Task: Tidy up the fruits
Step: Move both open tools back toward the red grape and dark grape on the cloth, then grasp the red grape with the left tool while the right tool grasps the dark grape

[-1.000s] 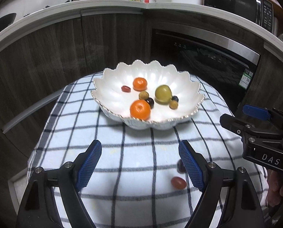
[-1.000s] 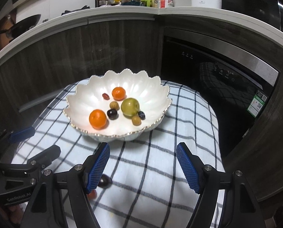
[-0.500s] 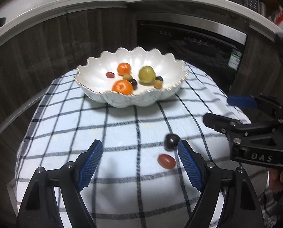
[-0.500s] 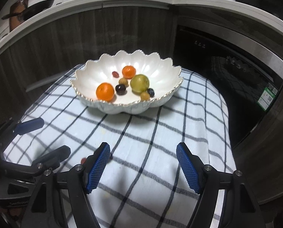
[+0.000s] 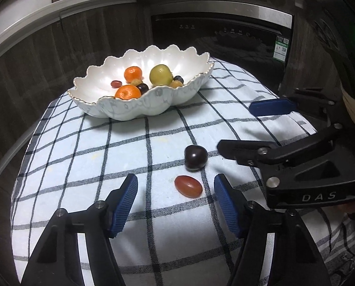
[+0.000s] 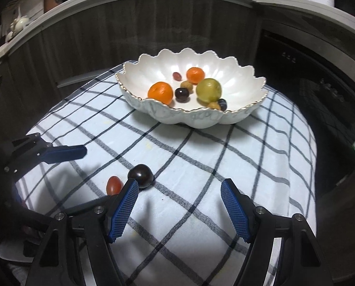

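Open checked cloth (image 5: 129,147) lay between the scalloped bowl (image 5: 139,107) and the two loose fruits; passage there was unobstructed. Red tomato (image 5: 188,186) sat between the spread jaws of the left hand-held gripper (image 5: 175,199), dark plum (image 5: 196,157) just beyond it. Right hand-held gripper (image 5: 253,126), jaws apart, crowded the plum's right side.

Table: checked cloth (image 5: 134,157) over top. On cloth: white scalloped bowl (image 5: 148,104) at 12 o'clock; dark plum (image 5: 196,157) and red tomato (image 5: 188,186), just apart, at 5 o'clock.
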A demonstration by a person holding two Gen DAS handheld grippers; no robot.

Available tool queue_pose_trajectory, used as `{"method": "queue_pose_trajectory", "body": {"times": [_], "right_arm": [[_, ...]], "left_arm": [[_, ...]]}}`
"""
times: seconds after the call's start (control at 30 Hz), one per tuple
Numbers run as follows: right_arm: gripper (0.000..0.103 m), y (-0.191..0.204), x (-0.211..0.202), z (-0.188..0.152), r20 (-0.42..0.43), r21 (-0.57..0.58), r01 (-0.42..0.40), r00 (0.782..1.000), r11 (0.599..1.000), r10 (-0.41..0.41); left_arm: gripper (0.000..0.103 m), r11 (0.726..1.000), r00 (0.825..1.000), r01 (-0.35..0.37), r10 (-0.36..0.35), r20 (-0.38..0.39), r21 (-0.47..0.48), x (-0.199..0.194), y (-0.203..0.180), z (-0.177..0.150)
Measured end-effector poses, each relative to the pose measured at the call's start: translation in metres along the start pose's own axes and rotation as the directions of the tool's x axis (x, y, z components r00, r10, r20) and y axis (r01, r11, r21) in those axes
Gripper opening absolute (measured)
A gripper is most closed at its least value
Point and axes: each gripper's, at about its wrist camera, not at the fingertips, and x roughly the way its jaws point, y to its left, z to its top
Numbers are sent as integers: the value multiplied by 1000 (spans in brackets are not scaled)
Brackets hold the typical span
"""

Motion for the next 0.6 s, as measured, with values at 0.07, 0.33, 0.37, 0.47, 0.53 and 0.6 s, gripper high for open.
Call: {"method": "queue_pose_trajectory", "body": {"times": [0.07, 0.33, 0.37, 0.47, 0.53, 0.6], "right_arm": [[73, -1, 3, 0, -1, -8, -28, 1000, 1000, 28], [69, 3, 16, 4, -3, -42, -121, 993, 992, 121], [66, 3, 18, 5, -8, -45, -128, 992, 991, 128], [62, 3, 25, 6, -20, -44, -152, 988, 987, 151], [61, 3, 28, 6, -24, -45, -161, 987, 986, 160], [60, 4, 31, 6, -29, -46, -172, 985, 984, 171]], "left_arm": [[61, 1000, 1000, 7, -7, 5, 4, 1, -2, 0], [50, 999, 999, 32, -32, -20, 6, 13, -8, -2], [50, 999, 999, 35, -35, -22, 3, 14, -8, -1], [49, 999, 999, 39, -39, -32, -9, 17, -6, -2], [46, 999, 999, 39, -40, -36, -18, 19, -5, -2], [43, 999, 998, 43, -44, -44, -27, 21, -3, -3]]}}
